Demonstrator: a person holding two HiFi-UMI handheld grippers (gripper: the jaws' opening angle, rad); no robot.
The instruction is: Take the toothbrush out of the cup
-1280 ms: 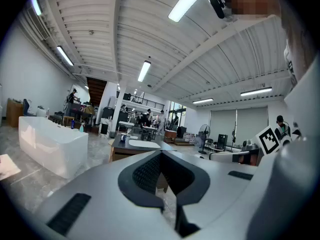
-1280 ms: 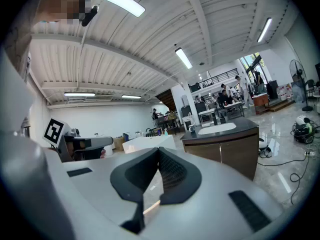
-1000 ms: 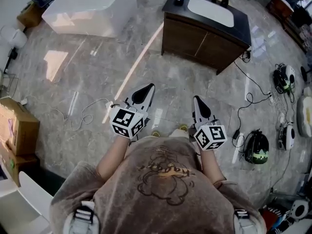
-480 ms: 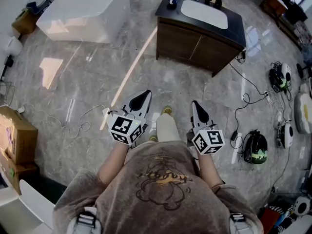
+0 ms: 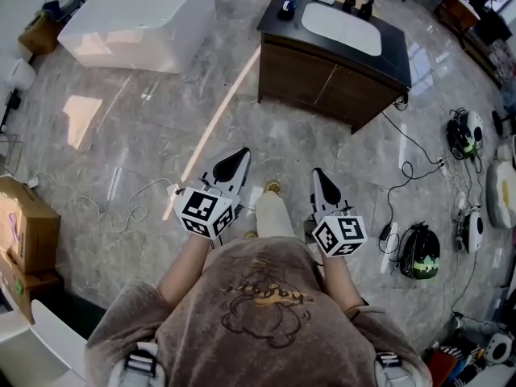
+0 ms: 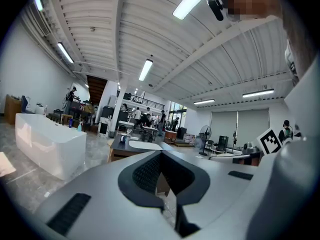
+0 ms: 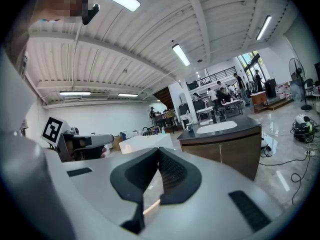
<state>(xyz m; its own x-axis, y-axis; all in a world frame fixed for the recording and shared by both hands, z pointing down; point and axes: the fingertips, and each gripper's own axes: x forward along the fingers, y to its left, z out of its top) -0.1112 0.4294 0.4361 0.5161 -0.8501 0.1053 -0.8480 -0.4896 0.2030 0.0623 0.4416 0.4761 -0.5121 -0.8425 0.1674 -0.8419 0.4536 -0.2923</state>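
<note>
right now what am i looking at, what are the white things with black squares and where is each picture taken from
A person holds a tool in each hand: the left claw and the right claw; the patterned cubes are part of them. The head view looks down from the person's head; each gripper view looks along one claw. Both claws are shut and hold nothing. Ahead stand a dark vanity cabinet with a white sink and a small dark cup on top, and a white bathtub to its left. What is in the cup is too small to tell.
</note>
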